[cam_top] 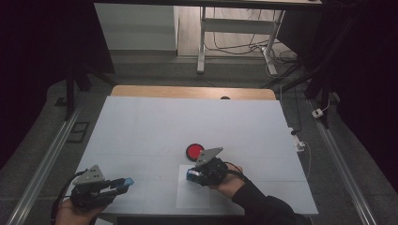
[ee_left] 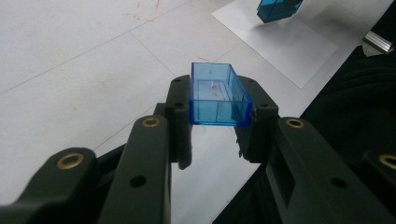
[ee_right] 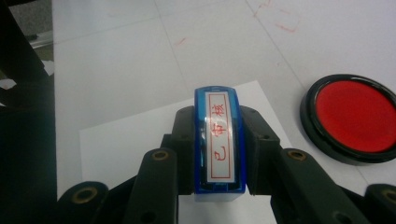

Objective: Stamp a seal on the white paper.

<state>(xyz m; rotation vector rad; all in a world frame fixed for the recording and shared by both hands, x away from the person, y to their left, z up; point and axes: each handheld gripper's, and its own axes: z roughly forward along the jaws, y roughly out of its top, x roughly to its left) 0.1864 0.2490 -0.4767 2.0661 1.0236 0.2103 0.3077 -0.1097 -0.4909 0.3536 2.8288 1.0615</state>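
Your right gripper (ee_right: 219, 154) is squeezing a blue stamp (ee_right: 219, 140), with the jaws tight on its two long sides. It sits over a white sheet of paper (cam_top: 193, 197) near you, in the middle of the table (cam_top: 141, 126). The red ink pad (cam_top: 194, 151) is open and lies just past the paper, on the far side.

Your left gripper (ee_left: 219, 135) holds the clear blue cap (ee_left: 218, 95), pinched by its sides. It is near the left corner of the table, well apart from the stamp.

Watch out here. The stamp is thin and smooth, so it could twist or slip if you push down crooked. Then the print would smear or come out half done. The paper looks loose, so it may slide or lift up with the stamp. The cap could pop out if your left hand squeezes too hard.

The top of the stamp has a white label with three red Chinese signs in a red frame; it seems to read 已审核. I see no brand name.
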